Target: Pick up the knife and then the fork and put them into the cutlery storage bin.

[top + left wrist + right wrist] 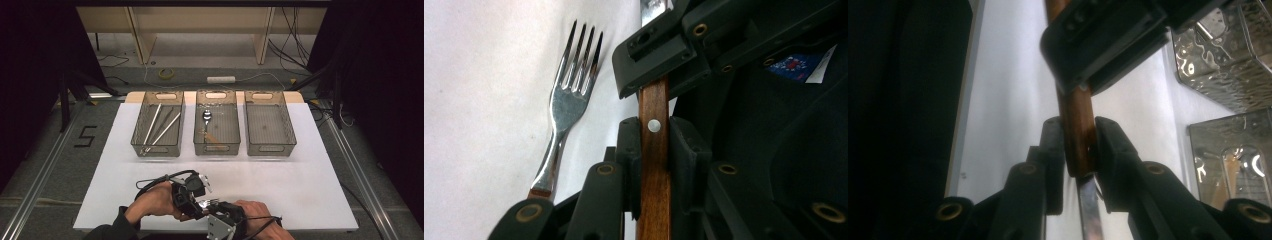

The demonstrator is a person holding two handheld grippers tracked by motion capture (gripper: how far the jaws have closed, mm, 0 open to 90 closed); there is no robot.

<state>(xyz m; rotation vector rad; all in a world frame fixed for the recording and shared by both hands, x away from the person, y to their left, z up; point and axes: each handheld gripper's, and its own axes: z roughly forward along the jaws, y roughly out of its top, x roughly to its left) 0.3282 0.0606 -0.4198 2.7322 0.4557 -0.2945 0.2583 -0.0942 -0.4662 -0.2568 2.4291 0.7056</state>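
A piece of cutlery with a wooden handle point(654, 165) and a metal rivet is held between both grippers, low over the near edge of the white table point(300, 175). My left gripper point(654, 135) is shut on the handle. My right gripper point(1079, 132) is shut on the same handle point(1075, 120), close to where the metal part point(1089, 207) begins. In the high view the left gripper point(192, 197) and right gripper point(212, 209) meet tip to tip. A steel fork point(566, 100) with a brown handle lies flat on the table beside them.
Three clear bins stand in a row at the far side: the left bin point(141, 125) holds long thin utensils, the middle bin point(200, 130) a spoon, the right bin point(290, 125) nothing I can see. Both of the person's hands sit at the table's near edge.
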